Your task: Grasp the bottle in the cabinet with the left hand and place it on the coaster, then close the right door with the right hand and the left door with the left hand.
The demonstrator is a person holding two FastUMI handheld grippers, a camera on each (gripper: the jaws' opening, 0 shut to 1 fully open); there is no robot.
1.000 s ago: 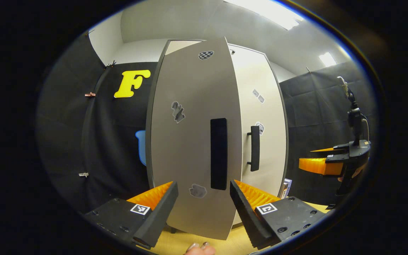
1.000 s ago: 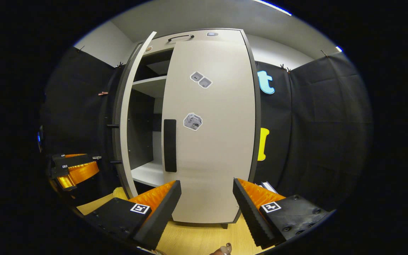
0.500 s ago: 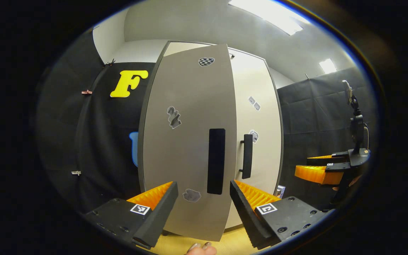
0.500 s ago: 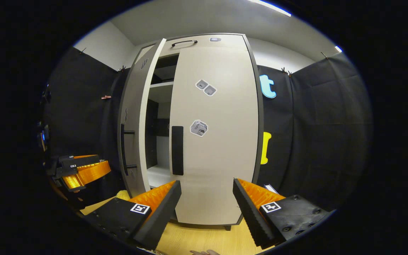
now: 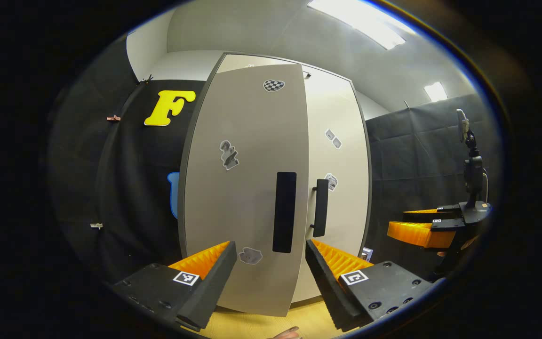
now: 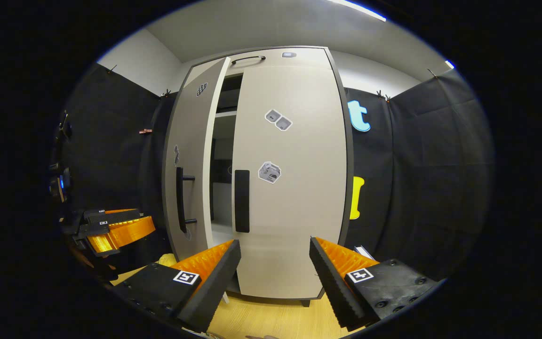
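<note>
Grey-white panels are facing you: the cabinet's right door (image 6: 290,188) is lying flush, while the left door (image 5: 247,188) is standing ajar, a dark gap showing along its inner edge in the right gripper view. You are holding your left gripper (image 5: 271,268) with fingers spread wide and holding nothing, just before the left door's handle (image 5: 284,212). Your right gripper (image 6: 274,268) is likewise gaping wide, holding nothing, in front of the right door's lower edge above the wooden floor (image 6: 271,320).

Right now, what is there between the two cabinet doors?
In the right gripper view, a dark gap separates the left door from the right door; through it show shelves inside the cabinet.
</note>
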